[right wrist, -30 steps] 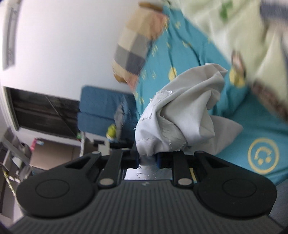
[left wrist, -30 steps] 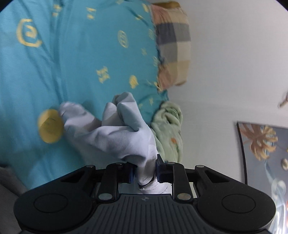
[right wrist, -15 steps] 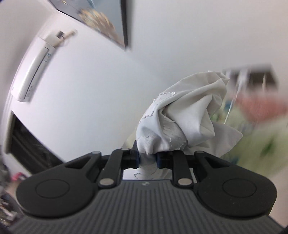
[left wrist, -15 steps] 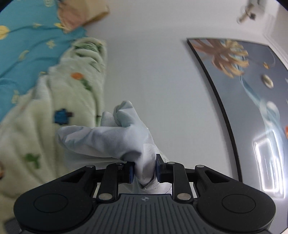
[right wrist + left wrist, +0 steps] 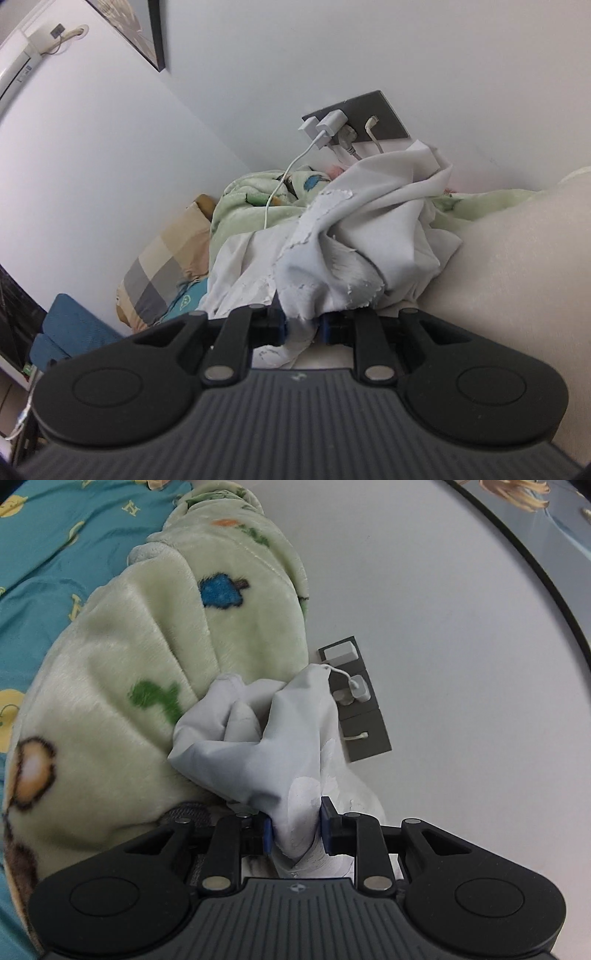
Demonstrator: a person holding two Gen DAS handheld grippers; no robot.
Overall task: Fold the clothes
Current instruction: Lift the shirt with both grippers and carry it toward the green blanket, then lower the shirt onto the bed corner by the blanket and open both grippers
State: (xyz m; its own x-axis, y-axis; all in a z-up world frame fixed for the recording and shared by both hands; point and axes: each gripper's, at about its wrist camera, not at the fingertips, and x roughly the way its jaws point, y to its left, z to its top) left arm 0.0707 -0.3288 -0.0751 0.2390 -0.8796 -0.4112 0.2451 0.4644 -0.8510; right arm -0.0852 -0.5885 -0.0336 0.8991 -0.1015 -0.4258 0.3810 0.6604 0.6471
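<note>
The white garment (image 5: 266, 746) hangs bunched between both grippers, above the green fleece blanket (image 5: 122, 672) on the bed. The left gripper (image 5: 294, 830) has cloth between its fingers, which are easing apart; the right gripper (image 5: 303, 326) pinches another bunch. A wall socket plate (image 5: 360, 701) sits at two o'clock of the bundle. Likely step: carrying it to lay out. Next, spread it flat.

Left gripper (image 5: 294, 829): matte black body, ribbed grey-black top plate, small cross-in-circle mark at centre, round recessed discs at 8 and 4 o'clock. Silver rivets on the linkage arms, blue pads on fingertips (image 5: 267, 835). Right gripper (image 5: 302, 328): same build, blue pads, silver rivets.
</note>
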